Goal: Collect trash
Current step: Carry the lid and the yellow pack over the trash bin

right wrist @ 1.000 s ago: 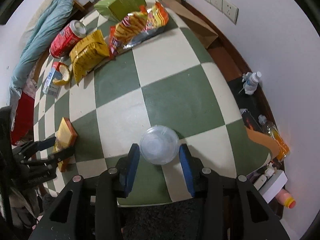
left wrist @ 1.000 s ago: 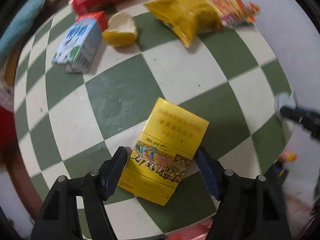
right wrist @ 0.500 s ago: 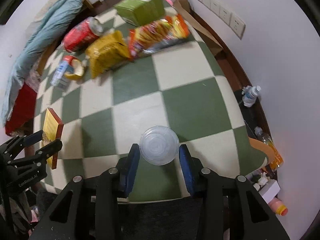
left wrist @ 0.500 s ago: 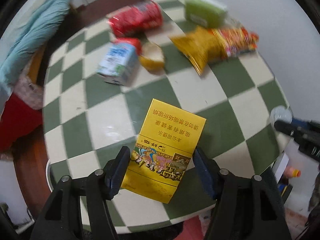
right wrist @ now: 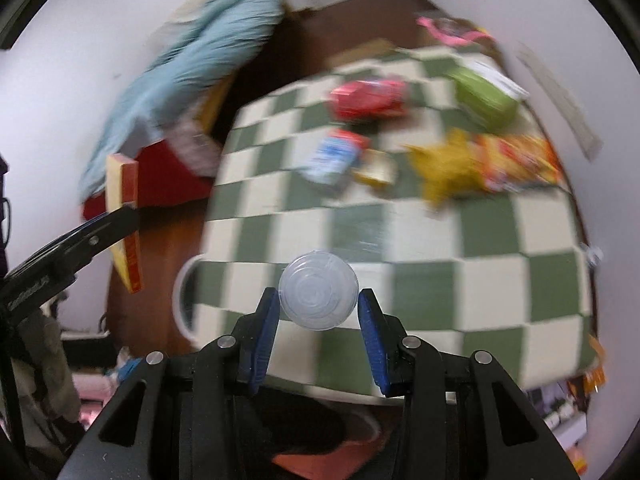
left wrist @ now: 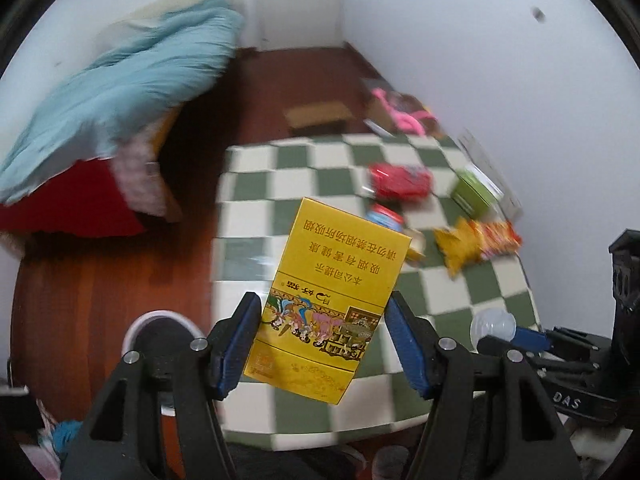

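Your view takes in a white-walled room with a dark wood floor (left wrist: 80, 280), a rumpled blue blanket (left wrist: 120, 72), and a green-and-cream checked table (right wrist: 460, 280) strewn with blurred wrappers. Your left gripper (left wrist: 322, 340) clamps a flat, glossy yellow cardboard box (left wrist: 332, 292), lifted above the table edge. Your right gripper (right wrist: 318, 320) pinches a small round, translucent ribbed plastic lid (right wrist: 319, 295), also raised off the table.
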Motion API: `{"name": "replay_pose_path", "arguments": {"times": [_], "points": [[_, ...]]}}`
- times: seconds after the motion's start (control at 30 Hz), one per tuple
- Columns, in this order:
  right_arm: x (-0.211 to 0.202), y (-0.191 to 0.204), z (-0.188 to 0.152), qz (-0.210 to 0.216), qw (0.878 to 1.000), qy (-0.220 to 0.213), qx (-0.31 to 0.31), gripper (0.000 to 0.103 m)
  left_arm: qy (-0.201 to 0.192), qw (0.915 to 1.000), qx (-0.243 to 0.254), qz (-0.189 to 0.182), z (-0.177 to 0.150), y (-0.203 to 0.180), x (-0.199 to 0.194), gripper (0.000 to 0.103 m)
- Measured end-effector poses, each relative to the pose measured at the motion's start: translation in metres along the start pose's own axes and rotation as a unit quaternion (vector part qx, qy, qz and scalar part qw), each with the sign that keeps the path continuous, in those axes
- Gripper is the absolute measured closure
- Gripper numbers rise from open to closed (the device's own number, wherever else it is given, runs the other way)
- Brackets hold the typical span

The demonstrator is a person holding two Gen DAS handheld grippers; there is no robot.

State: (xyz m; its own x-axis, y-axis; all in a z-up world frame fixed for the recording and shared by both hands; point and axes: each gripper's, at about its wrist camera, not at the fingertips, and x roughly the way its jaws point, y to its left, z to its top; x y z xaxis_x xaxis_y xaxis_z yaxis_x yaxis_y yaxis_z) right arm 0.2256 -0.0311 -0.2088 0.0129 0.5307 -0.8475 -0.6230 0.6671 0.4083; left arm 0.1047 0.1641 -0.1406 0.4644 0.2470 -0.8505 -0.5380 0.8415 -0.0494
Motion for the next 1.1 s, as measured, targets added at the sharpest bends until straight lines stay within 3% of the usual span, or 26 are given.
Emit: {"name": "replay_pose_path", "arguments": {"times": [0.17,0.3,0.4,0.43,0.6,0.73,0.8,0.87,1.1], "points": [[0.023,0.089,0.012,0.051,0.997,0.018,-0.059,0.061,-0.012,0.9965,-0.074,0.038,-0.008,0.094,-0.025,0.042],[0.077,0.164,0.016,0.073,0.99,0.054,-0.104,0.061,0.007,0.9871,-0.149,0.059,-0.034,0.173,-0.016,0.042],[0.128,0.205,0.013,0.078,0.985,0.096,-0.12,0.061,0.048,0.9723,-0.222,0.055,-0.065,0.237,0.012,0.042],[0.145,0.217,0.011,0.078,0.983,0.112,-0.125,0.061,0.066,0.9653,-0.25,0.038,-0.08,0.262,0.029,0.042],[0.24,0.265,-0.001,0.056,0.969,0.185,-0.15,0.061,0.131,0.937,-0.324,-0.008,-0.119,0.324,0.097,0.042],[0.297,0.285,-0.01,0.032,0.96,0.222,-0.165,0.061,0.173,0.9211,-0.348,-0.019,-0.134,0.351,0.141,0.041],[0.321,0.29,-0.012,0.026,0.957,0.236,-0.164,0.061,0.18,0.9154,-0.359,-0.03,-0.138,0.357,0.154,0.035],[0.338,0.293,-0.015,0.022,0.954,0.247,-0.166,0.061,0.184,0.9113,-0.367,-0.023,-0.142,0.363,0.158,0.003],[0.386,0.3,-0.028,0.015,0.941,0.288,-0.178,0.057,0.17,0.9109,-0.374,0.041,-0.162,0.37,0.143,0.001]]}}
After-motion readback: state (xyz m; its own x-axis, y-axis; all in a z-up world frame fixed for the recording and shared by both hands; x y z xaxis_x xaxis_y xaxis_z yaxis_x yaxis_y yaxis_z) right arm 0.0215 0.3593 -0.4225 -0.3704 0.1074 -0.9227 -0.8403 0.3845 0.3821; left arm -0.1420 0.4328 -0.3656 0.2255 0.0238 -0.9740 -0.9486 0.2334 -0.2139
